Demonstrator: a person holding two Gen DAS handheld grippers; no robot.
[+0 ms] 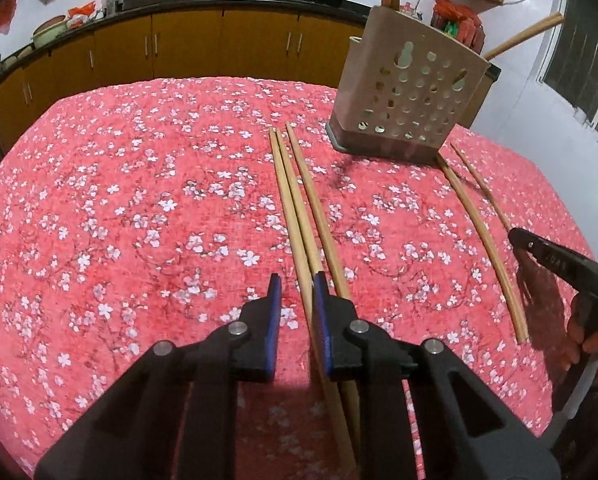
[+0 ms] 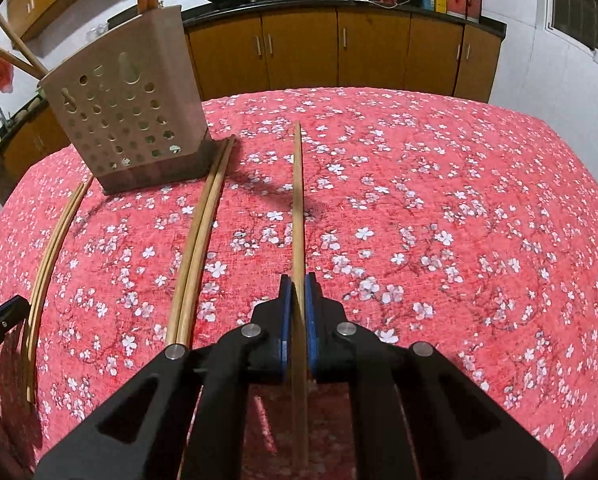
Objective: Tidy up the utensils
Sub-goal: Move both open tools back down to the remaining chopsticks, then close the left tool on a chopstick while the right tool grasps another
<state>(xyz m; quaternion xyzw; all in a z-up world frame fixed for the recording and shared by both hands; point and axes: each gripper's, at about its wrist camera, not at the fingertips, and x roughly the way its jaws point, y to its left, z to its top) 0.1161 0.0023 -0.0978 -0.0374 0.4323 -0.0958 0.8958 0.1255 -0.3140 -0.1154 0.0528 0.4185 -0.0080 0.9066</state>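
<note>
Two grippers we hold: right gripper (image 2: 297,284) clamped on single chopstick (image 2: 297,200) right of perforated holder (image 2: 127,120); left gripper (image 1: 297,284) straddles chopstick pair (image 1: 289,200) left of holder, pads not yet pressing.

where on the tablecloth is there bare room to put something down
Free: the wide tablecloth stretch on the far side of the right gripper from the holder, and the stretch beyond the left gripper. Crowded: the chopsticks lying below the holder.

A table (image 1: 99,200) draped in red floral cloth is seen; chopsticks (image 1: 295,208) and a perforated holder (image 1: 403,100) near its far edge are borne.
</note>
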